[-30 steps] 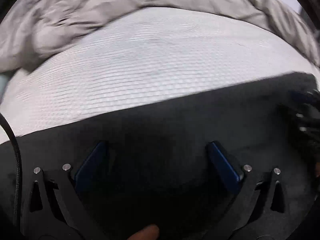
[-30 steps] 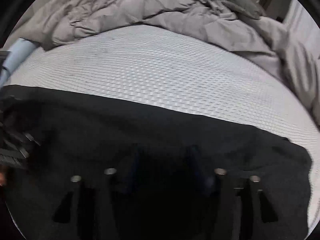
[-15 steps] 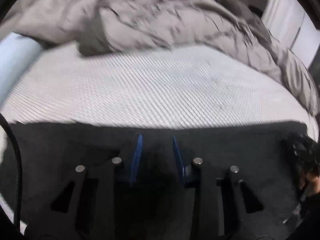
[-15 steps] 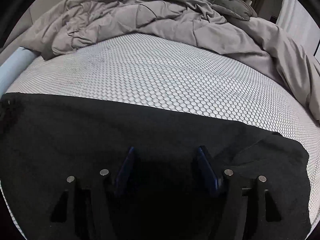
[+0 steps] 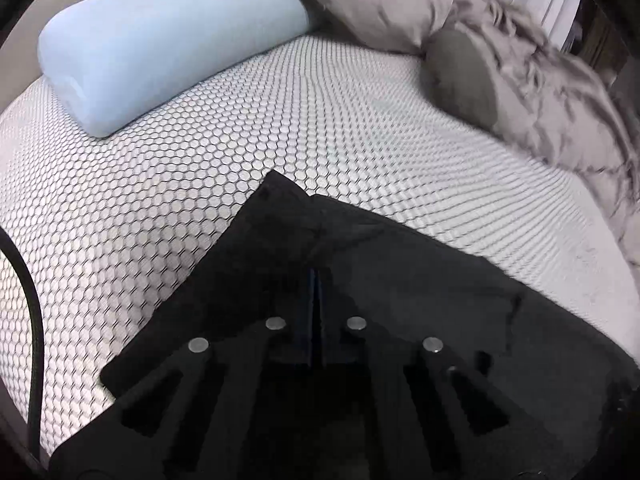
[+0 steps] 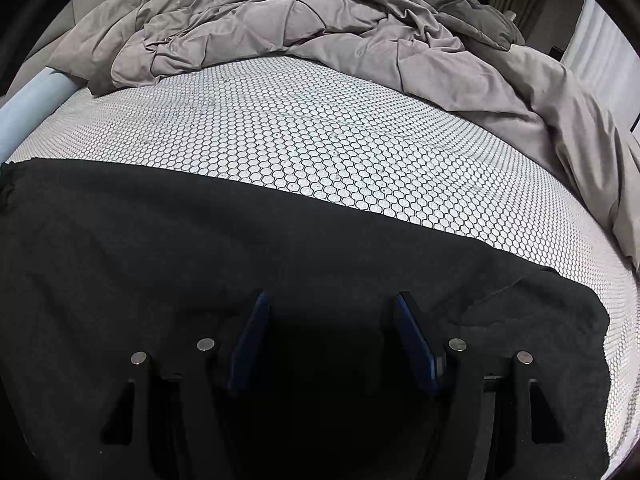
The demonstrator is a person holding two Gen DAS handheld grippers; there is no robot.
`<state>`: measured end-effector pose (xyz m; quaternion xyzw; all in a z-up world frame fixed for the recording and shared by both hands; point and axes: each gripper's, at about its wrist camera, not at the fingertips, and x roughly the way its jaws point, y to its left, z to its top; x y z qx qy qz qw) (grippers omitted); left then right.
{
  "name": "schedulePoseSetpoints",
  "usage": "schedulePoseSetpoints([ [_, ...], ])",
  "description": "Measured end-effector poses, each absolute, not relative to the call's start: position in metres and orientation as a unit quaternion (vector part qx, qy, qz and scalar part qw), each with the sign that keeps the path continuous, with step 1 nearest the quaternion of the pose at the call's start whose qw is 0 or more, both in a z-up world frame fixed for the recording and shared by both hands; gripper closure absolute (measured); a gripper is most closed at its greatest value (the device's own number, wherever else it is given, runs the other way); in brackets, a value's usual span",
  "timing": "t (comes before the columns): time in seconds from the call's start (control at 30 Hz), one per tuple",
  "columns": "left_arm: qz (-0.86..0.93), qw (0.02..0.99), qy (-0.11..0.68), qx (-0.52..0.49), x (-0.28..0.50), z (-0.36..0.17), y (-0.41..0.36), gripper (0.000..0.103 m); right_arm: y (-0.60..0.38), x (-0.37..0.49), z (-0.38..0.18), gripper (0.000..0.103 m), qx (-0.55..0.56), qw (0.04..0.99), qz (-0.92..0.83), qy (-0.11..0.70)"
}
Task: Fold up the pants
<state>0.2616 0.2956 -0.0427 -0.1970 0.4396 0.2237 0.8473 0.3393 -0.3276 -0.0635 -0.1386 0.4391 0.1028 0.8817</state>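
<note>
Black pants (image 5: pixel 420 280) lie flat along the near side of the bed, and one squared end (image 5: pixel 276 184) points toward the far side. My left gripper (image 5: pixel 315 276) hangs over that end. Its jaws are closing and the blue pads meet with only a thin line between them. Whether cloth is pinched there I cannot tell. In the right wrist view the pants (image 6: pixel 160 240) stretch across the whole width. My right gripper (image 6: pixel 332 308) is just above them, open, its blue pads wide apart with only flat cloth below.
The mattress (image 5: pixel 280 120) has a white cover with a honeycomb pattern (image 6: pixel 320 128). A pale blue pillow (image 5: pixel 160 40) lies at the far left. A crumpled grey duvet (image 6: pixel 280 20) fills the far side and right. A black cable (image 5: pixel 32 300) curves at the left edge.
The left gripper has swept sideways along the pants to their end, rolled, and gone from wide open to shut. The blue pillow has come into its view. The right gripper has stayed put.
</note>
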Motion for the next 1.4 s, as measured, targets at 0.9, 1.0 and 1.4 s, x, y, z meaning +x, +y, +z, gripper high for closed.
schedulePoseSetpoints([
  [0.9,0.189,0.843,0.497,-0.079,0.202,-0.031,0.248,0.097,-0.324,0.311,-0.05,0.037,-0.14,0.882,0.158,0.421],
  [1.0,0.189,0.864,0.459,-0.083,0.19,-0.007,0.236,0.096,-0.32,0.301,-0.046,0.037,-0.143,0.882,0.161,0.418],
  [1.4,-0.036,0.904,0.427,0.014,0.234,0.005,0.015,0.054,-0.247,0.255,-0.039,0.037,-0.151,0.856,0.28,0.408],
])
